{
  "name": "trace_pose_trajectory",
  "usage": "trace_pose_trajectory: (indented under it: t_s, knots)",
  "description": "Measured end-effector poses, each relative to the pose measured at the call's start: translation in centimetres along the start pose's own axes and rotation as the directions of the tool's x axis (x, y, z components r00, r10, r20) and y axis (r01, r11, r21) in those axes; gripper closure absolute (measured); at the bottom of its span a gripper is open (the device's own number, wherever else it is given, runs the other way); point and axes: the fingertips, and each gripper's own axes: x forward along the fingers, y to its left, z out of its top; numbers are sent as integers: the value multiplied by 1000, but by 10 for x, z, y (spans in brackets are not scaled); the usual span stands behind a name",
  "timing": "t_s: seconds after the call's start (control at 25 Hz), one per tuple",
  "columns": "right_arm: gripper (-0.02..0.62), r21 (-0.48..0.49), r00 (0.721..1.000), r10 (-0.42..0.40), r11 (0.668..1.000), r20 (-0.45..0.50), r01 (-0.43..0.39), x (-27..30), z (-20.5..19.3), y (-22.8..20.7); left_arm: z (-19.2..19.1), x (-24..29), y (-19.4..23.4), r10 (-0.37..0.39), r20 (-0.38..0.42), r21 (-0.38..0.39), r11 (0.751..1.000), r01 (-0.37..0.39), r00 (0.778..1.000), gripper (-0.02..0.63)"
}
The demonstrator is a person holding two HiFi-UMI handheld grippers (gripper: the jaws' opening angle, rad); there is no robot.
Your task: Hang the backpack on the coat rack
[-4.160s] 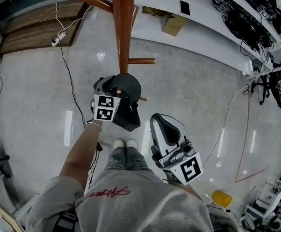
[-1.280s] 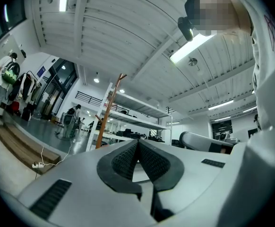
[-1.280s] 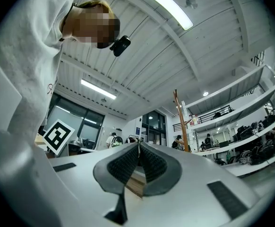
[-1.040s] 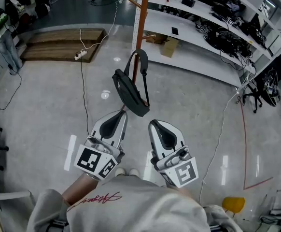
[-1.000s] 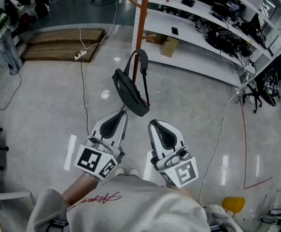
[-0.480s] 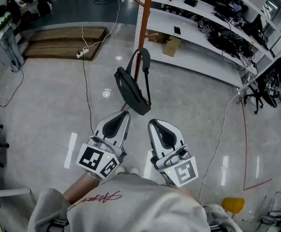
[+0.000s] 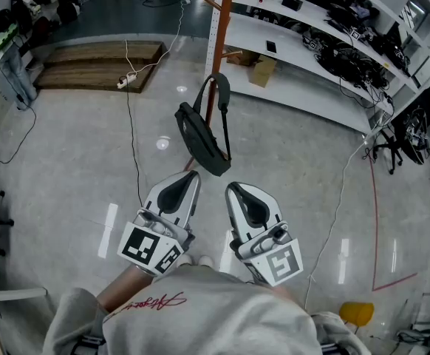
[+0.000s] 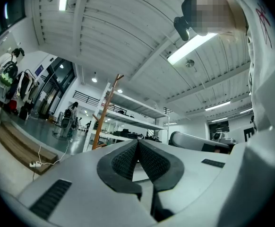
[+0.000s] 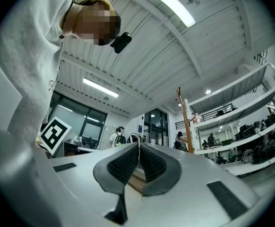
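Backpack [image 7: 199, 137]: black, hanging by strap from peg of coat rack [image 7: 219, 35].
Coat rack: orange-brown wooden pole, upright on grey floor [image 7: 67, 161], in front of white shelving [image 7: 304, 58].
Left gripper [image 7: 191, 174]: jaws clenched together, nothing between them; near backpack, not touching it.
Right gripper [image 7: 230, 187]: jaws clenched together, empty; just beside left gripper, apart from backpack.

Left gripper [image 7: 191, 174], right gripper [image 7: 231, 188] white, black pads [image 8: 123, 162], marker cubes [image 7: 150, 248]; grey sweatshirt [image 7: 200, 328], red script [image 7: 156, 299].
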Motion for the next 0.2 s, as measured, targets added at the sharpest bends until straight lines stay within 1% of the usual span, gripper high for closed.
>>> trace_pose_trajectory:
  t_s: [0.2]
  knots:
    - [572, 1, 1000, -2, 1000, -2, 2, 0, 0, -1, -2, 2, 1, 1, -5, -9, 1000, -1, 1000, 589]
